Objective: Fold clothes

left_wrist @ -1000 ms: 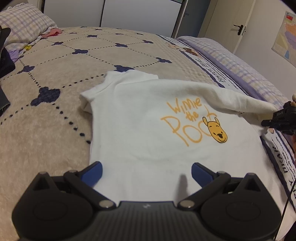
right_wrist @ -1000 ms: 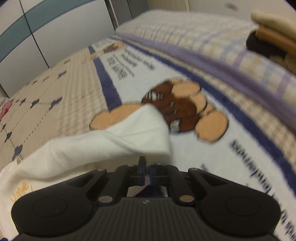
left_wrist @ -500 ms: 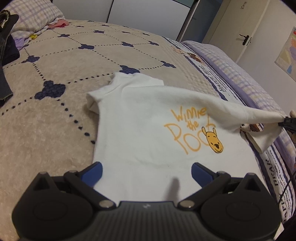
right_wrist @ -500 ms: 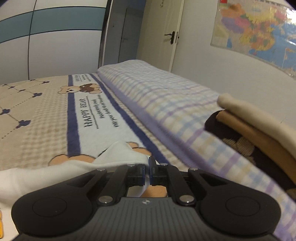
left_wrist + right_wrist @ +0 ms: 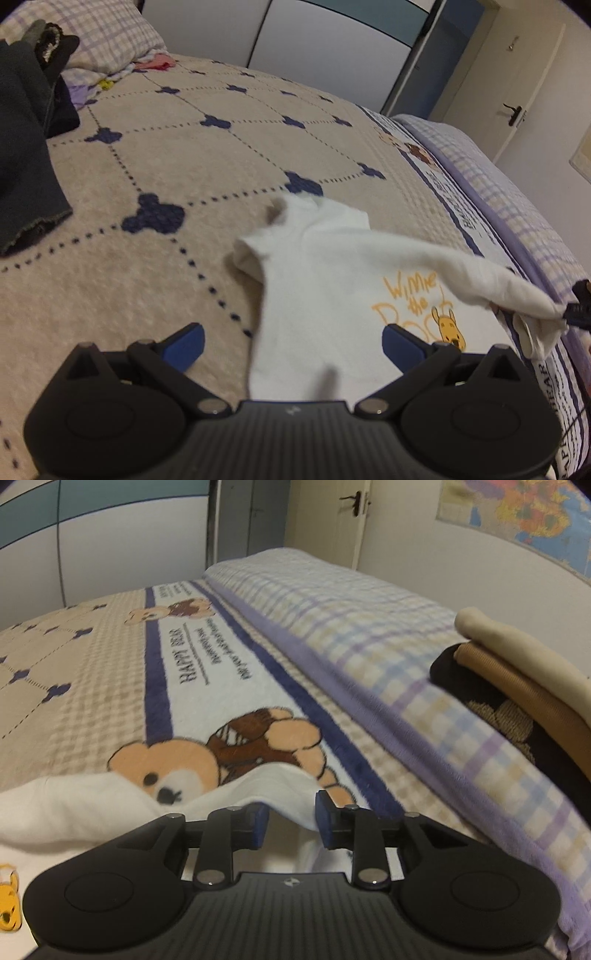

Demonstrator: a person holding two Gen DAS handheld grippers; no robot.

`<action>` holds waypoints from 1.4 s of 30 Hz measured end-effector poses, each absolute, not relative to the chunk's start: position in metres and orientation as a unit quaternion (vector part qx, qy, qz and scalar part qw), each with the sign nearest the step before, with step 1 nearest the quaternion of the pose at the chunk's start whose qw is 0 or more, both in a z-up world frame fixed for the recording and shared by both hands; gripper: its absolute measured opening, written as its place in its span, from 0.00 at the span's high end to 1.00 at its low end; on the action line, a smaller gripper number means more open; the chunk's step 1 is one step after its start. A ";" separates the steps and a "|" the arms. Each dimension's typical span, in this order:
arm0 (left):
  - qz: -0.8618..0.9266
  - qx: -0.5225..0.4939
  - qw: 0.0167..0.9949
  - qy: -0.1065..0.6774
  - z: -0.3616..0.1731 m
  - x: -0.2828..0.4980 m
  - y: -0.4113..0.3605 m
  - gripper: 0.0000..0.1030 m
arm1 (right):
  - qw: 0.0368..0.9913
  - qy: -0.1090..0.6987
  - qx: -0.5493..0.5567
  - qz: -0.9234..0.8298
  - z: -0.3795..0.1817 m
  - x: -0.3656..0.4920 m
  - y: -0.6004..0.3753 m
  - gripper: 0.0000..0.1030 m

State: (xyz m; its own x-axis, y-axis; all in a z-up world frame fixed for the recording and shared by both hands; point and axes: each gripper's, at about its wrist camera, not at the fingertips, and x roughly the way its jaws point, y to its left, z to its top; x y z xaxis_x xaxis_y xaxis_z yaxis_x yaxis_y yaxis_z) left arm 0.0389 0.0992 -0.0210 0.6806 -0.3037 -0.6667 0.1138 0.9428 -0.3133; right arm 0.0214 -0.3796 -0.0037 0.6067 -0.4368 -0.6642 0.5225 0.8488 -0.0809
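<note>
Here the white T-shirt (image 5: 332, 295) lies on the bed (image 5: 155, 155), print side up (orange lettering and a yellow bear face), and in the left wrist view it fills the middle of the frame, its body running back toward 12 o'clock. One sleeve (image 5: 498, 284) stretches out toward 3 o'clock, lifted off the blanket, where the right claw (image 5: 576, 310) shows only as a dark shape at the frame edge. In the right wrist view the right claw (image 5: 290, 821) has just been opening: its blue pads (image 5: 325, 819) stand apart with the sleeve's white edge (image 5: 280, 782) draped between and just ahead of them, no longer pinched. The left claw (image 5: 291, 341) hovers over the shirt's near hem, spread wide and gripping nothing. Dark garments (image 5: 26, 147) lie at 9 o'clock in the left view. A folded stack (image 5: 517, 672) of beige, tan and black cloth rests at 3 o'clock in the right view, on the checked quilt (image 5: 369, 620).
</note>
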 end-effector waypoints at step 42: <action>-0.305 -0.212 0.881 0.293 -0.003 0.039 0.024 0.86 | 0.932 0.328 0.151 -0.004 0.019 0.008 -0.310 0.58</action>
